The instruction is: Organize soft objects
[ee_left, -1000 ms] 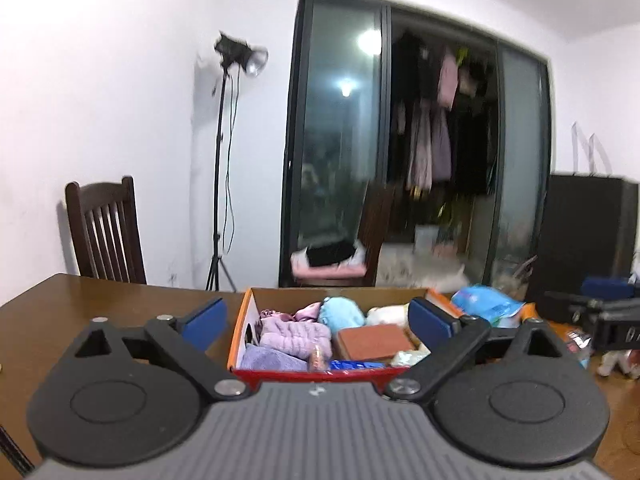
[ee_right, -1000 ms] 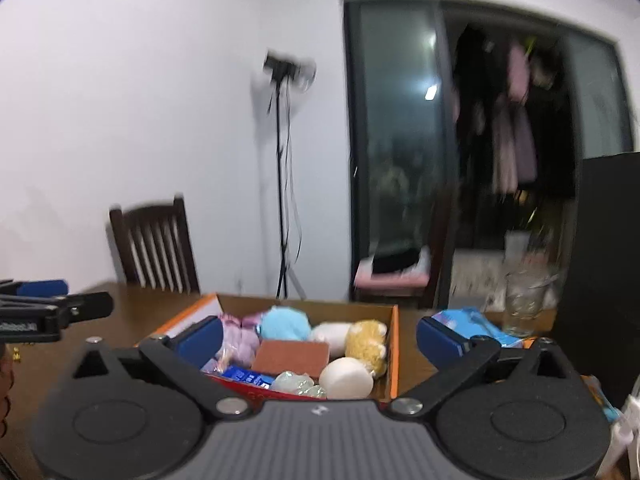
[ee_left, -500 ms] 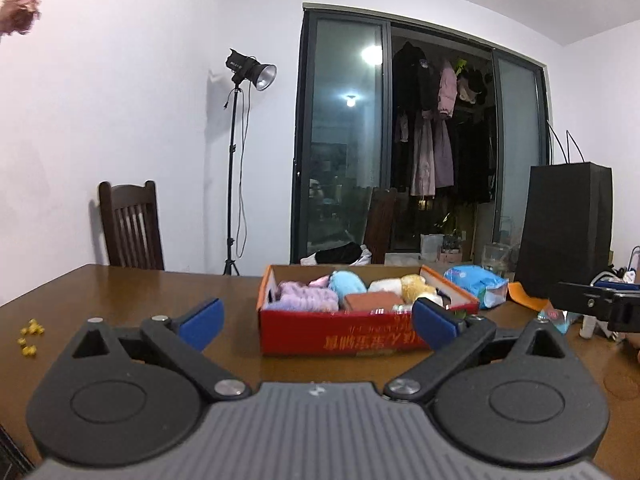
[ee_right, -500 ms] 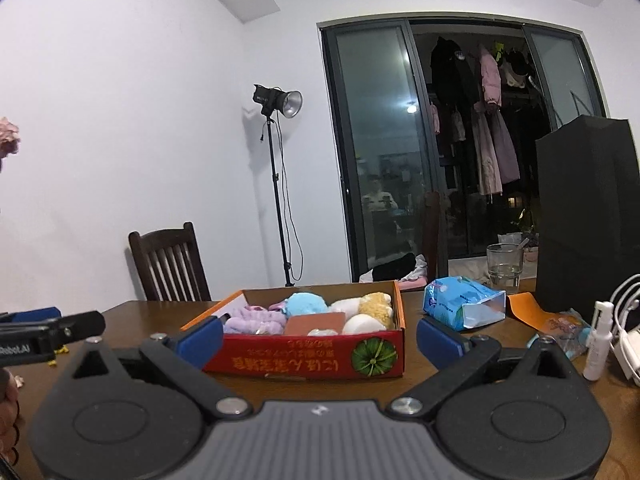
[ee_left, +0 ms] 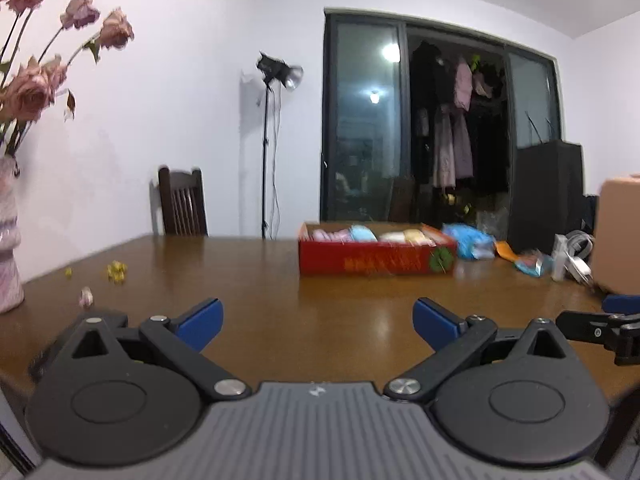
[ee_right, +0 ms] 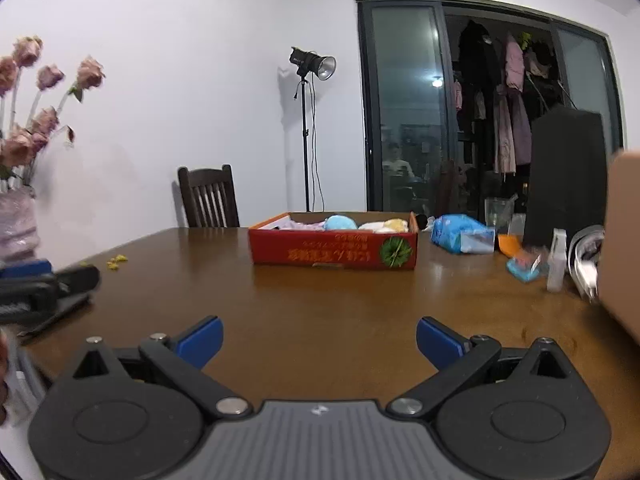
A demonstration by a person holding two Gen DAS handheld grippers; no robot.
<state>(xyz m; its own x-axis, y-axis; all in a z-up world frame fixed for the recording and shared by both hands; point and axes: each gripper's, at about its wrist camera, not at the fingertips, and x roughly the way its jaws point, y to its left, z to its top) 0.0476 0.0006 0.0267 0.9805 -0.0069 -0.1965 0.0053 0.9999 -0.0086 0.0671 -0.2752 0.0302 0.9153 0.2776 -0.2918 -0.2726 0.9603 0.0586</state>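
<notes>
Both tongs, left tongs [ee_left: 316, 320] and right tongs [ee_right: 318, 340], are hanging spread and empty; soft toys [ee_right: 340, 223] lying inside the red box [ee_right: 334, 250] probably squash easily, so pinching mid-body

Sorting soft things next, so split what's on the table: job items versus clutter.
Job:
red box
soft items inside it
left tongs, right tongs, both open and empty

Clutter:
blue packet
drinking glass
white bottle
vase of roses
yellow bits

The red box's [ee_right: 334, 250] near wall hides most of the blurred soft objects [ee_right: 340, 223] inside.
</notes>
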